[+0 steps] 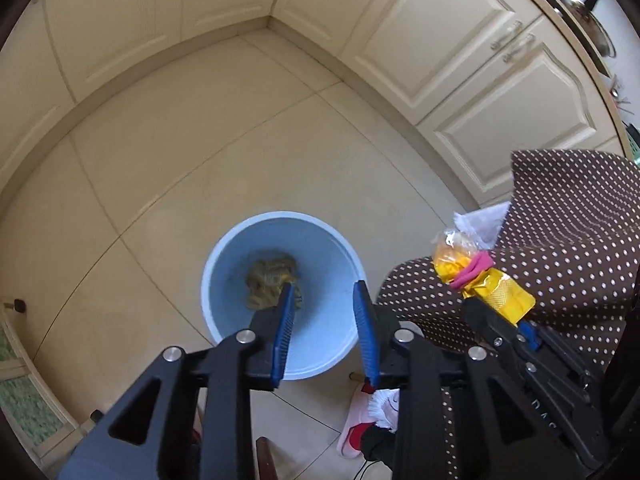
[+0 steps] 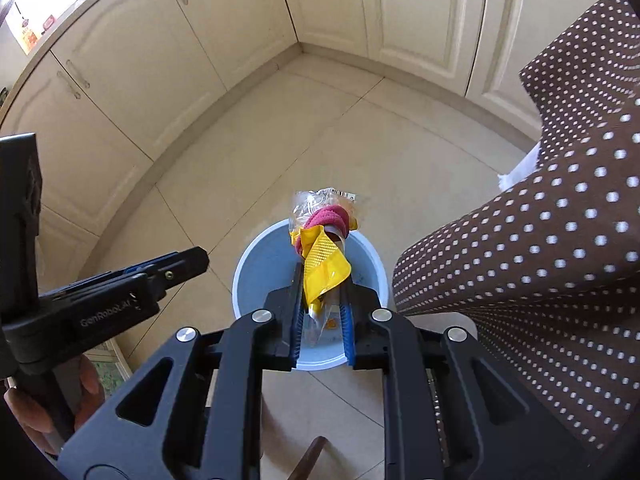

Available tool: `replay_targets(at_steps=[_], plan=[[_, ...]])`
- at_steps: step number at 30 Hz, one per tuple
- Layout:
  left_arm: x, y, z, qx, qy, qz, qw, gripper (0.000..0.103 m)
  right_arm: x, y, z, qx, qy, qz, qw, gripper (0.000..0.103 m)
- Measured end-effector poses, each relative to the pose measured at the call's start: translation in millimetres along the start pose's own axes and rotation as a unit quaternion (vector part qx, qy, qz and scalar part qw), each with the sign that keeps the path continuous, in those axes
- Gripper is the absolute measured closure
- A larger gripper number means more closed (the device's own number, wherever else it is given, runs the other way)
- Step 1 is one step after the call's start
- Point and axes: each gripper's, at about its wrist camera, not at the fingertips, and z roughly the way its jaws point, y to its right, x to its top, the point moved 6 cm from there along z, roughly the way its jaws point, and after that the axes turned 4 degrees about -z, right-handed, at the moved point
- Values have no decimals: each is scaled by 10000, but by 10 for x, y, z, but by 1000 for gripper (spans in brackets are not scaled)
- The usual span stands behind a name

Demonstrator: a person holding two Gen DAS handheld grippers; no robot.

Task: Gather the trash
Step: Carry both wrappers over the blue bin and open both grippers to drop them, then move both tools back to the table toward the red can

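1. A kitchen floor of pale tiles, seen from above through two cameras that look down along hand-held grippers. A round blue bin [image 1: 280, 296] stands on the floor [image 1: 200, 152], beside a table covered by a brown cloth with white dots [image 1: 580, 240].

2. The left gripper [image 1: 325, 332] hangs over the bin's mouth. Its blue-padded fingers [image 1: 283, 336] stand apart with nothing between them. A crumpled yellowish wad [image 1: 272, 280] lies at the bottom of the bin.

3. The right gripper [image 2: 322, 320] has its fingers clamped on a bundle of trash [image 2: 324, 256]: a yellow foil wrapper, clear crinkled plastic and a pink strip around the middle. It is held above the bin, near the rim on the table's side.

4. Handling, as a judgement: the bundle looks very light, soft and crushable, and the foil is likely slippery. The bunched middle near the pink strip should give the firmest hold. The loose clear end may catch on the rim.

5. Only the left view shows the wad inside the bin, and a pink and white slipper [image 1: 360, 432] on the floor. Only the right view shows the clamp on the wrapper head-on, and a hand [image 2: 48, 408] holding the left gripper's handle.
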Motion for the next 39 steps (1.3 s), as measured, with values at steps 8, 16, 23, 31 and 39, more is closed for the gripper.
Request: replay_targets(at_steps=[8,16,23,31,39], plan=[[28,-234,24,213,-56,-256,9994,72,51,-176,202,188,-145,-64,9997,86],[45,-222,10,184,-38,-262,9995,72,128,-348,262,319,-108,-109,9994,82],[58,-247,-50,150,20,-306,9994,71,116,-341,238,260,-59,-116,9996,63],[85,-121,-399,114,369,-127,9992,71,180,-306,-249,113,315,-224,9992,63],[-29,367,-1272,-63,1084,339,9935,71,203,-130,-1405,-15,1257,-152,9920,61]])
